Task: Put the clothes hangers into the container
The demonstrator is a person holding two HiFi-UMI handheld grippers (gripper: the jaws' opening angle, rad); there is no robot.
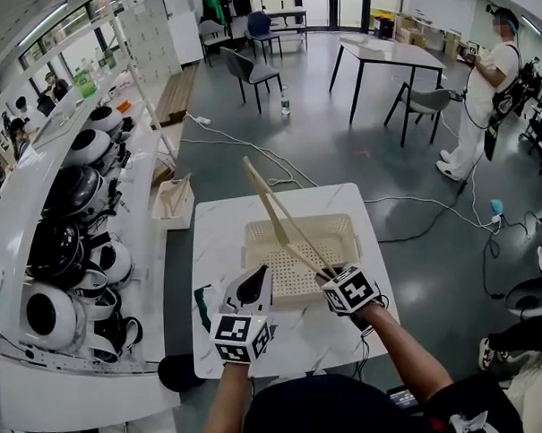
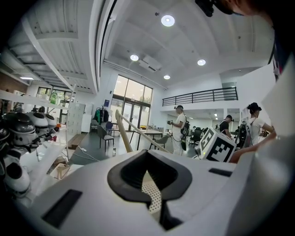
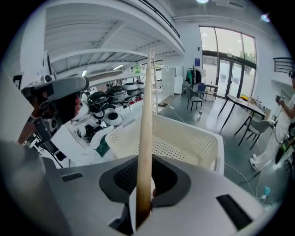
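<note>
White counter (image 1: 220, 231): right gripper (image 1: 326, 276) fingers are pinching a pale wooden clothes hanger (image 1: 272, 206) over a cream perforated plastic basket (image 1: 255, 257), left gripper (image 1: 256, 279) fingers pressing together.

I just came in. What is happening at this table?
A person holds one tool in each hand. The right tool grips a wooden clothes hanger, raised at a slant above the cream perforated basket on the white table. The left tool holds nothing, near the basket's corner.
</note>
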